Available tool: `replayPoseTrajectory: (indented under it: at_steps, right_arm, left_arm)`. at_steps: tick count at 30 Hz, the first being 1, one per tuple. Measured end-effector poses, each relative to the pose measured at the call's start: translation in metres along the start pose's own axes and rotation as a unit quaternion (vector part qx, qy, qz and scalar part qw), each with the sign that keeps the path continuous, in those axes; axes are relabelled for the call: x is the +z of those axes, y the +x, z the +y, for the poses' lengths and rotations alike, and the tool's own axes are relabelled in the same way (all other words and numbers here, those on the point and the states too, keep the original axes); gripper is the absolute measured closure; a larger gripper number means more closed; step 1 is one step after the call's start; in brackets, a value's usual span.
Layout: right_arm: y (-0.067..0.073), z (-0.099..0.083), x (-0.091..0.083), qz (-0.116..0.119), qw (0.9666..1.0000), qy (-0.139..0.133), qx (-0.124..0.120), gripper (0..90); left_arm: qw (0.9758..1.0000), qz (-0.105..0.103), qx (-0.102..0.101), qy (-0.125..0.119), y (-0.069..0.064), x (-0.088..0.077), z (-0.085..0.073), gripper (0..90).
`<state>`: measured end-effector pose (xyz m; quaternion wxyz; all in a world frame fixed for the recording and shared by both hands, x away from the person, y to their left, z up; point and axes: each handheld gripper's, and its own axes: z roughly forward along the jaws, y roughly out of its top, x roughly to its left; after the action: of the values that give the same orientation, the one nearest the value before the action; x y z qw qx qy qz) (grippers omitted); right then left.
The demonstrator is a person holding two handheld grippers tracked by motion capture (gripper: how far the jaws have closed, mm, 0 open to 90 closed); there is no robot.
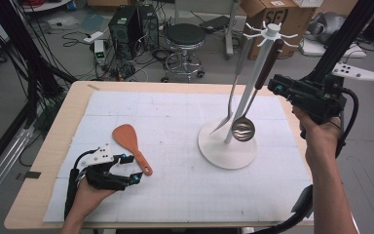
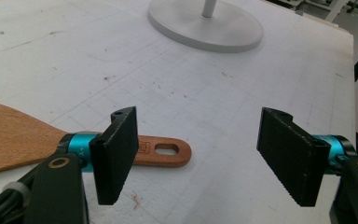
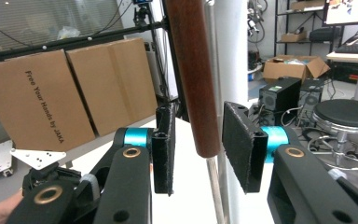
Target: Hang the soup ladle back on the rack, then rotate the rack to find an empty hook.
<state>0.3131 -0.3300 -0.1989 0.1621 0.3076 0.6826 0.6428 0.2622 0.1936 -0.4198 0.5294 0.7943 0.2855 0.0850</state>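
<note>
A: On the left, the left gripper (image 1: 129, 168) rests on the mat, jaws wide, holding nothing; the wooden rice paddle (image 1: 129, 140) lies just beside it.

B: And the right gripper (image 1: 276, 87)?

A: Its jaws bracket the ladle (image 1: 251, 105) handle hanging on the white rack (image 1: 227, 146), seemingly not clamped (probably stiff, bowl-heavy — grip the wood).

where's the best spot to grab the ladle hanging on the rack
Grip the ladle by its brown wooden handle, coming in level from the side. The handle hangs nearly upright from the rack, round and straight, so jaws on either side fit it well. The right gripper already straddles its lower end, with gaps left at both pads. The shiny bowl below is rounded and likely slippery.
</note>
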Motion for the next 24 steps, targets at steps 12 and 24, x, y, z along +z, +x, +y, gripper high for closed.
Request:
replayPoseTrajectory:
  at_steps: [12,24]
  right_arm:
    - [0.001,0.014,-0.011,0.012,0.9998,0.007,-0.014,88.9]
    - [-0.001,0.039,-0.02,0.012,0.9995,-0.008,-0.029,89.5]
  left_arm:
    - [0.9999,0.009,-0.007,0.0,0.001,-0.002,-0.001,24.6]
    - [0.9999,0.013,-0.008,0.002,0.0,-0.002,-0.001,22.0]
